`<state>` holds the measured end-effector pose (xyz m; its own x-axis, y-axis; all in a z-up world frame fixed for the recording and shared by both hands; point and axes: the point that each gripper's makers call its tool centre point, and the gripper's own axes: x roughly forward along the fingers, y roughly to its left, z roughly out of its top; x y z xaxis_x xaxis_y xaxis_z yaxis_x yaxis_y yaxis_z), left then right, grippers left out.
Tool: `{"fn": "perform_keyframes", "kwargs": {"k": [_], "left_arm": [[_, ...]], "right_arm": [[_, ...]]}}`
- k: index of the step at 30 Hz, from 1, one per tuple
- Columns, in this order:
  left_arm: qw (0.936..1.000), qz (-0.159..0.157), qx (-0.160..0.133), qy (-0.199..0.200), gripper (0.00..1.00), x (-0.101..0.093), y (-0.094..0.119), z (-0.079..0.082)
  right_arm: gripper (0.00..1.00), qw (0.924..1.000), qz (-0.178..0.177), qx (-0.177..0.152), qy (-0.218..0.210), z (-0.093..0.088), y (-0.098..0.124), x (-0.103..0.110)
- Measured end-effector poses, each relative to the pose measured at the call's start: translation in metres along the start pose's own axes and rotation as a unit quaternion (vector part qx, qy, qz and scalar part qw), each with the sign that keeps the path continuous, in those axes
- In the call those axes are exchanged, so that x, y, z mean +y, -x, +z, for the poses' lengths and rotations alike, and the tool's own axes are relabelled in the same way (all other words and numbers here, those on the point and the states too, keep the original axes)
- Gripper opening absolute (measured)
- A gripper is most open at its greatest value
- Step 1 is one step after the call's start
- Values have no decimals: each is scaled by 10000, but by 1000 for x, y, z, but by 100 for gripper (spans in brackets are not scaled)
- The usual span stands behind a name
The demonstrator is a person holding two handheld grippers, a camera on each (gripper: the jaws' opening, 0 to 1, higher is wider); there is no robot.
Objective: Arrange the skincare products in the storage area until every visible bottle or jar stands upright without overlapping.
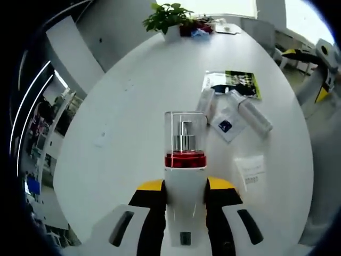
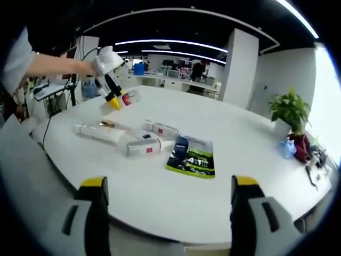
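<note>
A: Left claw (image 1: 184, 200) clamped on the pump bottle (image 1: 185, 160), white body, red collar, clear cap. Held upright above the counter (image 1: 133, 106), whether the base touches I can't tell.

B: Right claw (image 2: 169, 213)?

A: Jaws wide apart, nothing in them, hanging back at the counter's near edge. In the right gripper view the left claw (image 2: 113, 96) sits far across the counter with the bottle (image 2: 128, 97) in it.

B: What's left?

A: Most of it, I'd say. Tubes (image 1: 250, 111) lying flat near the middle, next to a green leaflet (image 1: 240, 82) and small white packets (image 1: 228, 124). In the right gripper view there's a lying cluster: one long tube (image 2: 101, 132), a white bottle with red label (image 2: 144, 146), another behind (image 2: 160, 128). None upright, some touching or overlapping.

B: Progress?

A: Early. One item in hand and vertical, not yet released. The rest need standing and spacing out. Potted plant (image 1: 169, 18) at the far end isn't part of it.
</note>
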<state>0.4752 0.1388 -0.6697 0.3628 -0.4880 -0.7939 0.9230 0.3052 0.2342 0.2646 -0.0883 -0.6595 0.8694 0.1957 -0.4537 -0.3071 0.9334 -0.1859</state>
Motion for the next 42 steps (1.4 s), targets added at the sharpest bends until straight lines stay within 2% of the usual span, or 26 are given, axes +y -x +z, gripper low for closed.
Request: {"fn": "perform_keyframes", "kwargs": {"k": [5, 11, 20, 31, 35, 38, 42], "left_arm": [[9994, 41, -315, 152, 24, -3, 12, 17], [9972, 22, -708, 248, 23, -16, 20, 39], [9888, -228, -1360, 578, 24, -43, 33, 74], [9805, -361, -1822, 635, 24, -76, 41, 94], [9766, -407, -1986, 724, 24, -86, 44, 99], [9712, -498, -2151, 892, 24, -93, 45, 104], [9686, -562, -2241, 925, 24, -103, 44, 108]], "right_arm": [[96, 10000, 8, -17, 6, 1, 0, 0], [96, 10000, 2, -38, 10, 2, 1, 1], [96, 9999, -2, -101, 19, 4, 2, 1], [97, 9998, 129, -125, -54, 7, 4, 4], [96, 9983, 178, -341, -444, 15, 7, 0], [96, 9983, 198, -213, -512, 14, 6, -6], [95, 9976, 306, -353, -502, 29, 6, -7]]}}
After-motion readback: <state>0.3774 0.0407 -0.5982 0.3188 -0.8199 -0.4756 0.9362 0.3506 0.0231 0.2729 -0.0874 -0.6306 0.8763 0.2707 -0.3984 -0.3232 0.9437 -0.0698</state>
